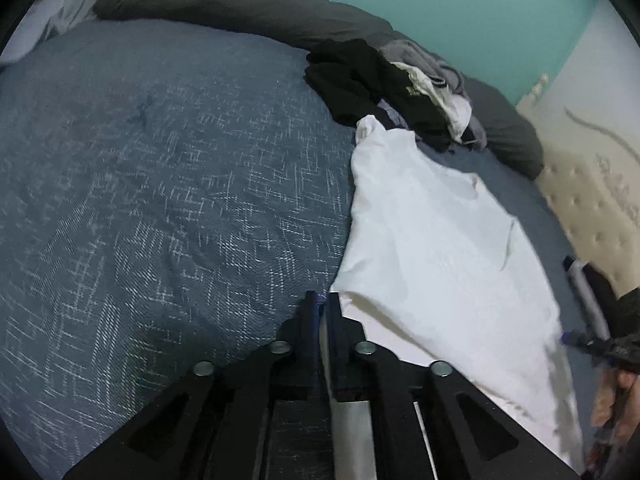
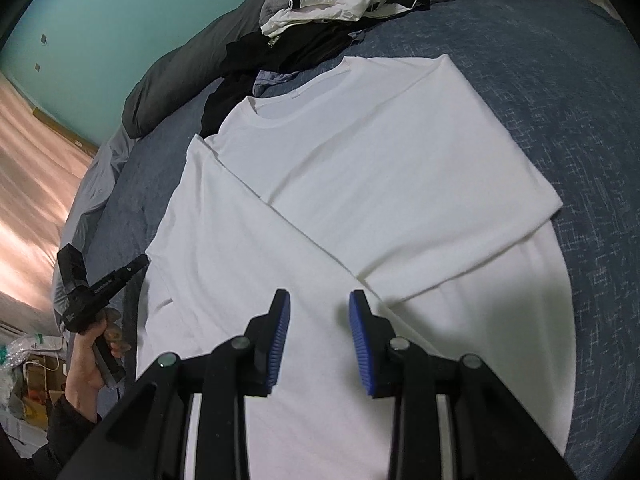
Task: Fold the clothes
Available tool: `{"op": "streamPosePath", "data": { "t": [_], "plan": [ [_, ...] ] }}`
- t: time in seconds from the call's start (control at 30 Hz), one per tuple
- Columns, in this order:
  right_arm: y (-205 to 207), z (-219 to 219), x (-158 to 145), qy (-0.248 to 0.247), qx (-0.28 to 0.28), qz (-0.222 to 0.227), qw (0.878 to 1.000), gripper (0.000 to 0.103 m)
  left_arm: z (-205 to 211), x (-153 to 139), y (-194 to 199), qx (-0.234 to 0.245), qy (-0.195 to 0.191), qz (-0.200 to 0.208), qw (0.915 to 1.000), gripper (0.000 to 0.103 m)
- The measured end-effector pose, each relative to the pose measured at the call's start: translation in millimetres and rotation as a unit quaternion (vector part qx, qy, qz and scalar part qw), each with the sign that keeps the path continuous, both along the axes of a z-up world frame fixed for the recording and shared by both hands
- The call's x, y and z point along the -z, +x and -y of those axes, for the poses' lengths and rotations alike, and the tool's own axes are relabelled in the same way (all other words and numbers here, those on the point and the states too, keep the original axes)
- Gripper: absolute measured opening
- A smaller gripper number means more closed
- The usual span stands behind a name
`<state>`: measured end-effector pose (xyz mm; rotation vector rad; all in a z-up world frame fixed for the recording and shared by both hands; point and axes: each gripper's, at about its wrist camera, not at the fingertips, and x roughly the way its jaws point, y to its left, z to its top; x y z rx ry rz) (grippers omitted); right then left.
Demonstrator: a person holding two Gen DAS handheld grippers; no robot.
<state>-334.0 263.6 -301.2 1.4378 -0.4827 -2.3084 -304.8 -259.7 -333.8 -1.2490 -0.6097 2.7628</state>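
White T-shirt [image 2: 360, 208]: spread flat on the blue bedspread [image 1: 160, 200], collar toward the clothes pile, one side already folded across the body so a diagonal edge runs over the chest.

Left gripper [image 1: 323, 304]: clenched, its two fingers pressed together at the T-shirt's edge with a sliver of white fabric pinched between them; that corner of the shirt is lifted a little off the bedspread.

Right gripper [image 2: 319, 304]: released, blue pads [image 2: 280, 332] well apart, hovering over the lower part of the T-shirt; whether it touches the cloth, I cannot tell.

Left hand [image 2: 94, 356]: wrapped around the left gripper's handle, just beside the T-shirt's sleeve side, a dark cuff at the wrist.

Clothes pile [image 2: 340, 0]: black, grey and white garments heaped beyond the T-shirt's collar, the black one touching or nearly touching the shoulder.

Dark grey duvet [image 1: 224, 0]: rolled up behind the clothes pile, along the far edge of the bedspread.

Teal wall [image 2: 100, 20]: behind the duvet.

Cream headboard [image 1: 592, 184]: tufted, off to the side of the T-shirt, past the bedspread.
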Motion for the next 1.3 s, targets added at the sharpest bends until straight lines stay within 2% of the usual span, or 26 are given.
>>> {"op": "streamPosePath", "data": {
  "t": [0.07, 0.23, 0.3, 0.43, 0.53, 0.57, 0.6, 0.8, 0.97, 1.13, 1.2, 1.3],
  "plan": [
    [1, 0, 2, -0.004, 0.001, 0.003, 1.000, 0.030, -1, 1, -1, 0.000, -0.011, 0.003, 0.9999, 0.019],
    [2, 2, 6, -0.008, 0.000, 0.008, 1.000, 0.030, -1, 1, -1, 0.003, 0.000, 0.000, 1.0000, 0.027],
    [2, 3, 7, -0.009, 0.000, 0.009, 1.000, 0.030, -4, -2, -1, 0.013, -0.014, -0.001, 0.9998, 0.035],
    [1, 3, 7, -0.012, 0.003, 0.009, 1.000, 0.030, -12, 1, -4, 0.025, -0.041, 0.003, 0.9989, 0.036],
    [2, 3, 7, -0.012, 0.003, 0.009, 1.000, 0.030, -13, 4, -5, 0.020, -0.041, 0.004, 0.9990, 0.031],
    [2, 4, 6, -0.012, 0.002, 0.009, 1.000, 0.030, -12, 4, -4, 0.018, -0.038, 0.004, 0.9991, 0.012],
    [2, 5, 4, -0.011, 0.000, 0.009, 1.000, 0.030, -11, 4, -4, 0.016, -0.036, 0.004, 0.9992, 0.007],
    [-13, 17, -1, -0.002, -0.018, 0.007, 1.000, 0.030, -7, 6, -1, 0.004, -0.022, 0.001, 0.9998, 0.006],
    [-51, 53, -10, 0.006, -0.062, -0.001, 0.998, 0.030, -4, 7, 2, -0.006, -0.010, 0.000, 0.9999, 0.006],
    [-118, 117, -26, 0.011, -0.117, -0.013, 0.993, 0.034, -2, 11, 2, -0.007, 0.004, 0.002, 1.0000, 0.006],
    [-147, 145, -30, 0.017, -0.135, -0.012, 0.991, 0.041, -2, 11, 2, -0.007, 0.005, 0.002, 1.0000, 0.006],
    [-183, 182, -33, 0.033, -0.158, -0.022, 0.987, 0.041, -2, 12, 2, -0.005, 0.006, 0.003, 1.0000, 0.006]
  ]
}}
